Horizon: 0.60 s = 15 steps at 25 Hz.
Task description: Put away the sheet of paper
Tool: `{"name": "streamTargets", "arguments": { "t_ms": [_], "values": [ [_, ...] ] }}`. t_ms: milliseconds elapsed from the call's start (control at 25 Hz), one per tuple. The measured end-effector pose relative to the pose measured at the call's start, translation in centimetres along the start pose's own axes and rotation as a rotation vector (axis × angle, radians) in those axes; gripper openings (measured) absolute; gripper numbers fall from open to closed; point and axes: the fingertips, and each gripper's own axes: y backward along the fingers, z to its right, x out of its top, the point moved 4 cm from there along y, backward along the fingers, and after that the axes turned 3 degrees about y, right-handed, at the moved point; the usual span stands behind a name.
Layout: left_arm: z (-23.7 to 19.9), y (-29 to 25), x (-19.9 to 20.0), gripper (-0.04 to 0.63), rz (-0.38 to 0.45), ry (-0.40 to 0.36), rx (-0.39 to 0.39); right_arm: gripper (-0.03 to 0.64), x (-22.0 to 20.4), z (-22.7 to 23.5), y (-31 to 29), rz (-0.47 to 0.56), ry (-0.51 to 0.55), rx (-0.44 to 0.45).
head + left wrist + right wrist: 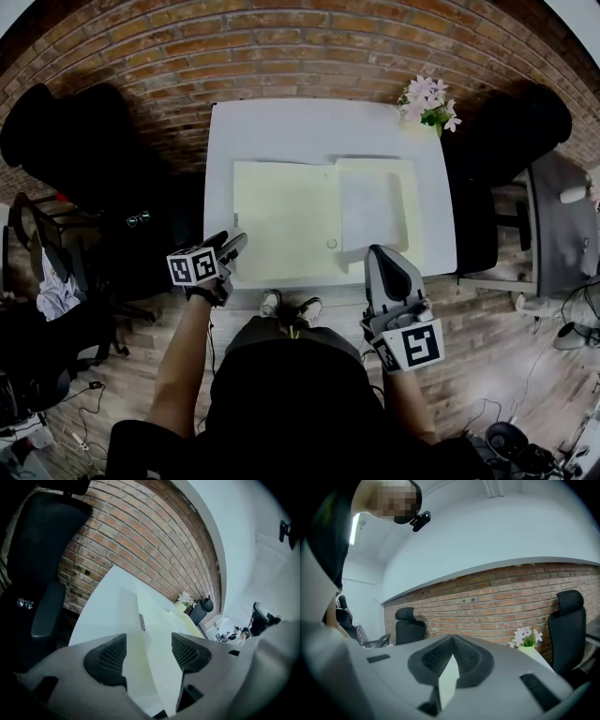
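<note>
Sheet of paper (pixel 368 211): lying flat on the right half of the open pale-yellow folder (pixel 281 220), apart from both claws.
Folder: spreading across the middle of the white table (pixel 220 178), with its near edge running close to the table's front edge.
Left gripper (pixel 230 246): hovering at the table's near-left edge, just beside the folder's near-left corner. Standing with jaws apart and holding nothing, with the dark ribbed pads (pixel 110 656) framing only the folder and tabletop beyond.
Right gripper (pixel 380 253): sitting over the table's near-right edge, just in front of the folder's right half. Pressing its jaws together at the tips, with a pale sliver showing in the seam below them. Leaving it unclear whether that sliver is something pinched or the surface underneath.
Flowers (pixel 428 101): standing pink and white at the table's far-right corner.
Black chairs (pixel 66 131): flanking the table, one on each side.
Brick wall (pixel 309 47): running behind the table's far edge.
</note>
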Motion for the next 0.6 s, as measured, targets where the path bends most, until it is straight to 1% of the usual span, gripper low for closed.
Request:
{"name": "streamTargets", "arguments": {
  "t_ms": [80,160,240,280,320,400,600],
  "values": [
    [-0.2,-0.8,-0.6,0.287,-0.013,0.049,-0.052,0.012,0.0,0.1,0.2,0.0,-0.005,-0.01],
    [0.1,-1.4,-1.0,0.278,-0.023,0.087,-0.122,0.012,0.1,0.2,0.4,0.004,-0.013,-0.02],
    [0.6,-1.4,-0.7,0.167,-0.002,0.114,-0.169,0.012,0.0,0.4,0.6,-0.001,-0.015,-0.034],
    [0.8,-1.3,-0.3,0.089,0.018,0.12,-0.187,0.012,-0.1,0.5,0.7,-0.004,-0.016,-0.04],
    [1.1,-1.0,0.2,0.049,0.034,0.119,-0.209,0.012,-0.2,0.6,0.8,-0.002,-0.021,-0.044],
    [2.4,-0.5,1.1,0.043,0.035,0.095,-0.258,0.012,-0.3,0.6,0.9,0.004,-0.034,-0.049],
    [7.5,0.1,3.1,0.044,0.016,-0.038,-0.376,0.012,-0.6,0.8,1.4,-0.004,-0.034,-0.062]
  ]
}}
